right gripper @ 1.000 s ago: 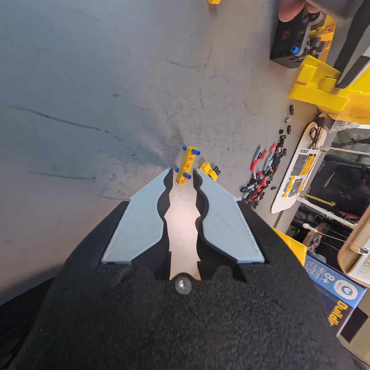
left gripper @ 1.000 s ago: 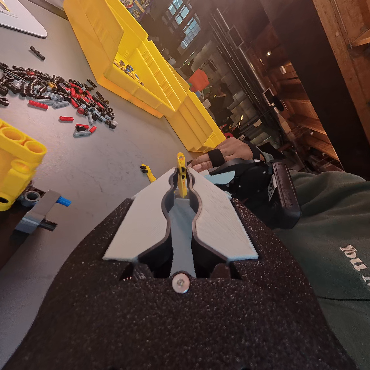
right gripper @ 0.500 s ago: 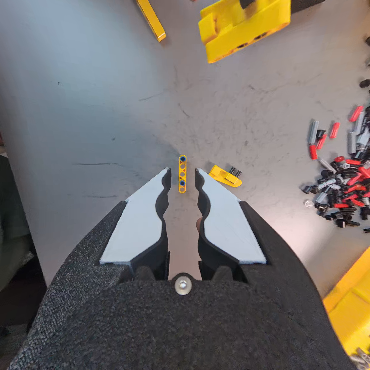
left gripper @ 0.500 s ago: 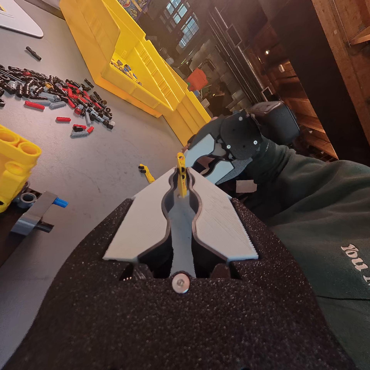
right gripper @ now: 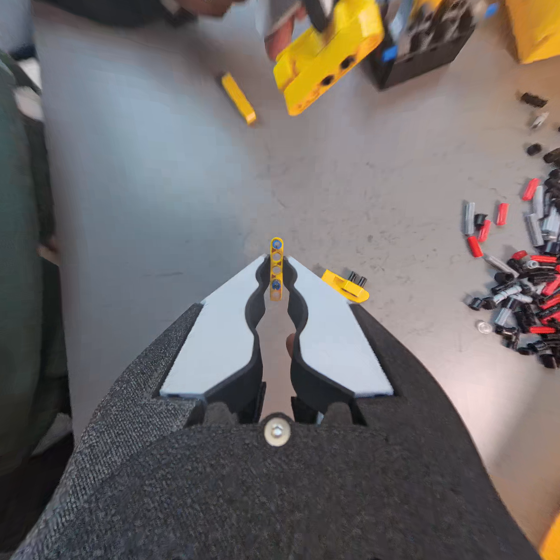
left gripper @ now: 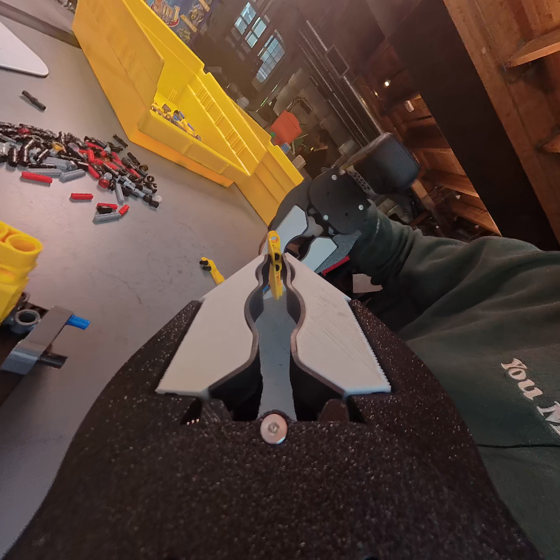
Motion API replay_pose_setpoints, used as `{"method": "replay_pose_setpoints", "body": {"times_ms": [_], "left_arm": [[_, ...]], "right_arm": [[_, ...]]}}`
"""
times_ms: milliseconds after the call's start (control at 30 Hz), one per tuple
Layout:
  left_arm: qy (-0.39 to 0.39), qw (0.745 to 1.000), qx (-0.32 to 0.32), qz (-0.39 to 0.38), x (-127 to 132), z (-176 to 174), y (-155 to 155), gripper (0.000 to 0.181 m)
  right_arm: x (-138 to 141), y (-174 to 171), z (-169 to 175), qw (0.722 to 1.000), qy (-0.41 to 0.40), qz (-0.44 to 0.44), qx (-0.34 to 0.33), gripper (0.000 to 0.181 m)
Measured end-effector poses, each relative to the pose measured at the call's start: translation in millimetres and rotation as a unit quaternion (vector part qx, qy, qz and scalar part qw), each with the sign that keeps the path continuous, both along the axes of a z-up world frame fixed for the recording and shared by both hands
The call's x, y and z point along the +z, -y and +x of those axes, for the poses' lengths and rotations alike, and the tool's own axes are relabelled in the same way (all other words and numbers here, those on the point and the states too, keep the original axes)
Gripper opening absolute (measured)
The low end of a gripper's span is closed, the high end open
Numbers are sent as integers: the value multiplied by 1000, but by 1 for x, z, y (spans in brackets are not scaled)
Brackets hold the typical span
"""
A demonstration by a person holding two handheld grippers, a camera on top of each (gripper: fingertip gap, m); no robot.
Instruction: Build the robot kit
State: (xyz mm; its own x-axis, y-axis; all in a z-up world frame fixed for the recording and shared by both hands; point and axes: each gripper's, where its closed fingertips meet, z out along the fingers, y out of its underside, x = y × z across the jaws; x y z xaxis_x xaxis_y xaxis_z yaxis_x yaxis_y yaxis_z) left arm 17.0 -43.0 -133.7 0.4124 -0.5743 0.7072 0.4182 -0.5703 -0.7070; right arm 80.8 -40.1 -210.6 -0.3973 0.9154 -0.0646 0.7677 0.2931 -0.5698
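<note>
Left gripper (left gripper: 275, 263) clenched on thin yellow beam (left gripper: 275, 266). Right gripper (right gripper: 277, 263) clamped on holed yellow beam (right gripper: 276, 269) above grey table (right gripper: 151, 181); small yellow piece (right gripper: 345, 286) just beside.

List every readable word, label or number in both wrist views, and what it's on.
I won't quote writing; these things bear it:
Dark green garment: pale stitched lettering, cut off by the frame edge.
Colourful printed box behind the yellow bins: large printed lettering, partly cropped.
Right wrist view: no writing visible; the far parts are motion-blurred.
</note>
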Motion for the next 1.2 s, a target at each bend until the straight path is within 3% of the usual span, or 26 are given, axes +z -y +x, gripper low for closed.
{"method": "replay_pose_setpoints", "body": {"times_ms": [100,233,333,433,1200], "left_arm": [[36,998,-2,57,24,-1,5,6],[71,993,6,96,42,-3,10,6],[89,991,5,99,43,-4,10,6],[87,992,-8,96,41,1,11,5],[83,994,-22,75,27,14,4,5]], "right_arm": [[52,6,-18,980,-129,-142,-47,7],[104,-2,-37,899,-288,-310,-111,7],[118,-2,-43,848,-340,-390,-112,6],[116,-1,-46,826,-335,-442,-103,7],[102,-3,-47,816,-302,-479,-119,7]]}}
